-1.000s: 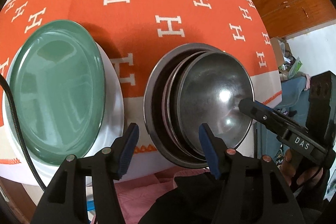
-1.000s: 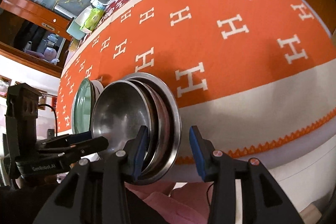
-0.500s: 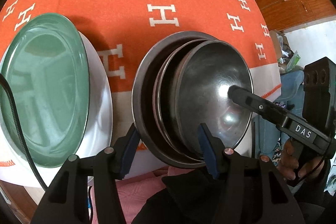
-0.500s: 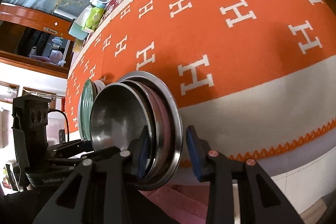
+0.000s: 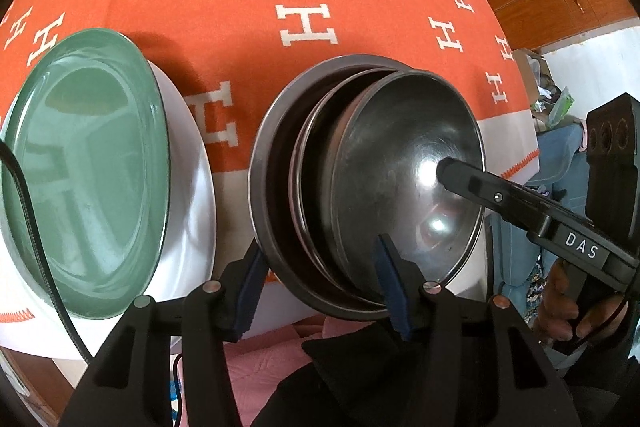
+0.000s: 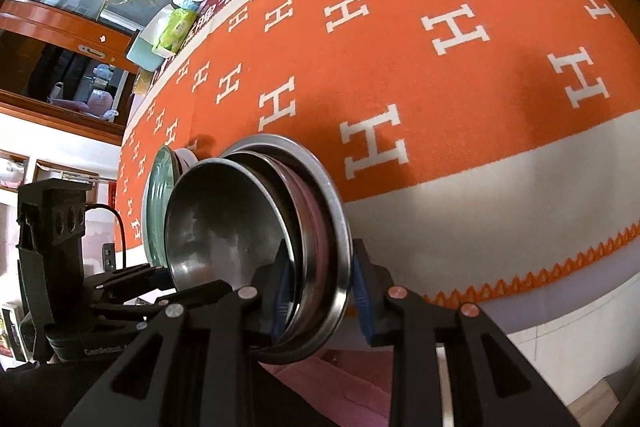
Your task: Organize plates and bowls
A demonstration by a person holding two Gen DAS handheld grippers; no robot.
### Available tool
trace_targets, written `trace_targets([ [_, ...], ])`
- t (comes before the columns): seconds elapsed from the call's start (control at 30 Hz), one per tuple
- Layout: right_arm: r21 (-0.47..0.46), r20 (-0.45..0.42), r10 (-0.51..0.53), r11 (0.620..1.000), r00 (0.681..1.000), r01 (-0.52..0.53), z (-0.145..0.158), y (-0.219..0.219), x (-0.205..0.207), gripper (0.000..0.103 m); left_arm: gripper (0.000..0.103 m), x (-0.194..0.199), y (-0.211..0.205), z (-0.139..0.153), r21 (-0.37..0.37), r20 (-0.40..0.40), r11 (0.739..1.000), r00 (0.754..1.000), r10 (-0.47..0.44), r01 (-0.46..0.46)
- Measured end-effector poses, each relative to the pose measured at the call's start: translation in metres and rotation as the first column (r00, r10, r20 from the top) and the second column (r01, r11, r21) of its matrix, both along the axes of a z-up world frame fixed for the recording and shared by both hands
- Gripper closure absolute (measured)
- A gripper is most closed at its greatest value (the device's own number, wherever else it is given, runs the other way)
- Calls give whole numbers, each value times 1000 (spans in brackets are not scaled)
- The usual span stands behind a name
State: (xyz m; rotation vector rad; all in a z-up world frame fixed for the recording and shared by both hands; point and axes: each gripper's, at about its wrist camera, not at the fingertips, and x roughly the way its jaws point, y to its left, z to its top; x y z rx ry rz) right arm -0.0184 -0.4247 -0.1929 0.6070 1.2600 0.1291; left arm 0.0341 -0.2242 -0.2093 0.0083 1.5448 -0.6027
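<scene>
A: Where were the metal bowls [image 5: 400, 183] kept, and how were they held?

B: They were nested at the near edge of the orange cloth [image 5: 248, 27], just beside the green plate [image 5: 88, 167] stacked on a white plate [image 5: 192, 187]. The stack's rims were pinched by the right gripper [image 6: 320, 291], presumably so all could be shifted together. The left gripper [image 5: 320, 279] was closing astride the near rims; contact could not be told.

A: Was any writing read?

B: "DAS" was printed on the right gripper; white H letters were repeated across the cloth.
</scene>
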Motion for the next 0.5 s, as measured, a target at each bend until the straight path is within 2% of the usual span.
trace_targets([
  [0.23, -24, 44, -6, 1000, 999, 7, 14, 6, -4, 76, 52, 0, 9, 19, -41, 73, 999, 997, 1, 2],
  [0.5, -55, 162, -13, 998, 987, 22, 44, 22, -1, 76, 52, 7, 27, 45, -83, 159, 997, 987, 13, 0],
])
